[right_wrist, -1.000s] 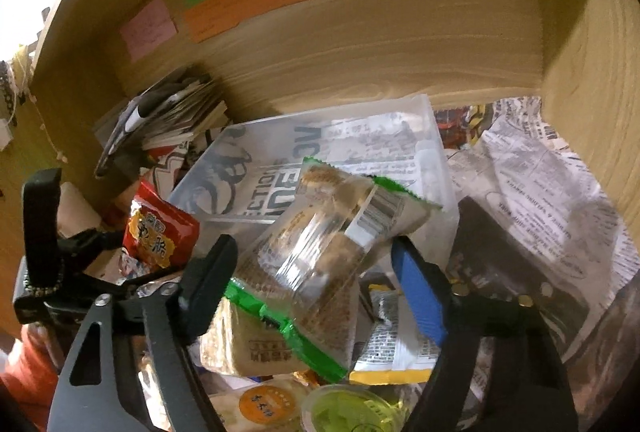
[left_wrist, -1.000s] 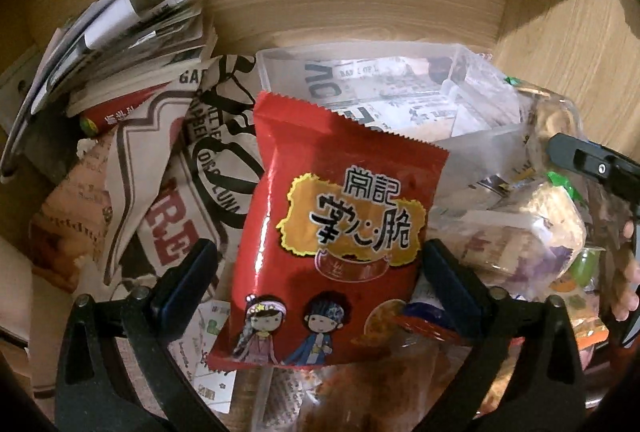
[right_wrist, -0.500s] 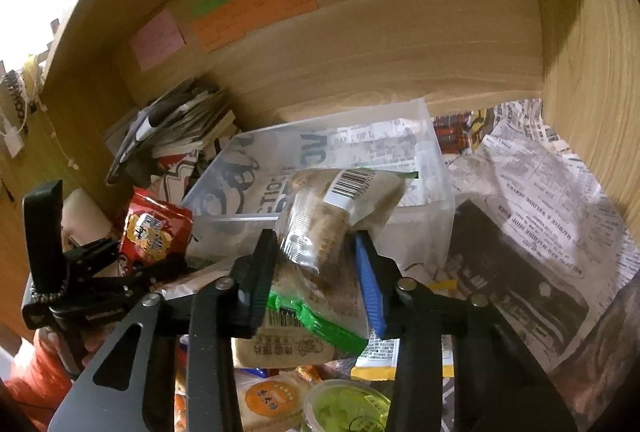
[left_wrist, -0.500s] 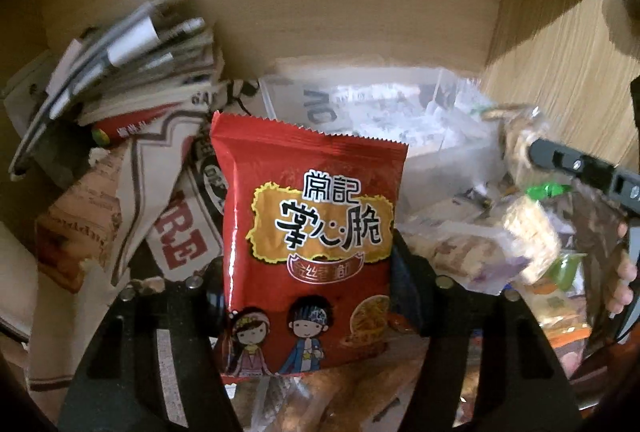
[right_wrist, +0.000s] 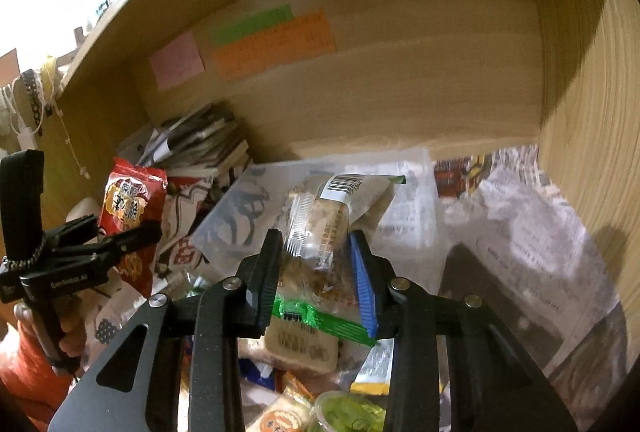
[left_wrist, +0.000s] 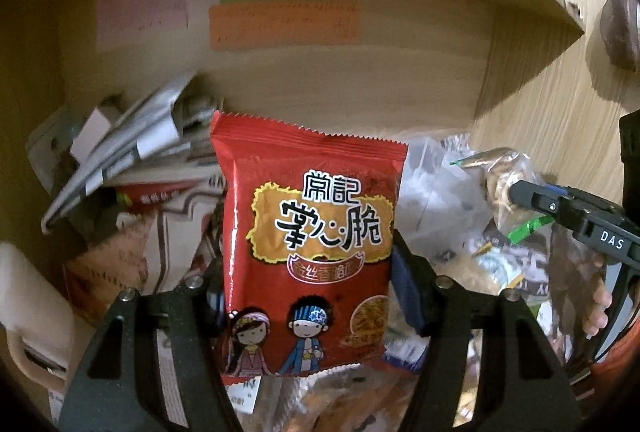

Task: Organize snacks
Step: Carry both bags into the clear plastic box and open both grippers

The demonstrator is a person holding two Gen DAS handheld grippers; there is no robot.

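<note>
My left gripper (left_wrist: 310,288) is shut on a red snack packet (left_wrist: 308,232) with Chinese lettering and two cartoon figures, held upright above the pile. It also shows in the right wrist view (right_wrist: 130,208). My right gripper (right_wrist: 316,272) is shut on a clear packet of brown crackers (right_wrist: 320,232) with a barcode and a green edge, lifted in front of a clear plastic bin (right_wrist: 248,208). The right gripper (left_wrist: 560,208) and its packet (left_wrist: 504,180) show at the right of the left wrist view.
A heap of mixed snacks (right_wrist: 304,348) lies below the grippers. Stacked magazines (right_wrist: 200,144) lean at the back left. Newspaper (right_wrist: 520,232) lines the shelf floor on the right. Wooden walls close in behind and at the right, with coloured sticky notes (right_wrist: 272,44).
Both grippers have closed from open onto their packets and lifted them up from the pile; the views have tilted upward toward the back wall.
</note>
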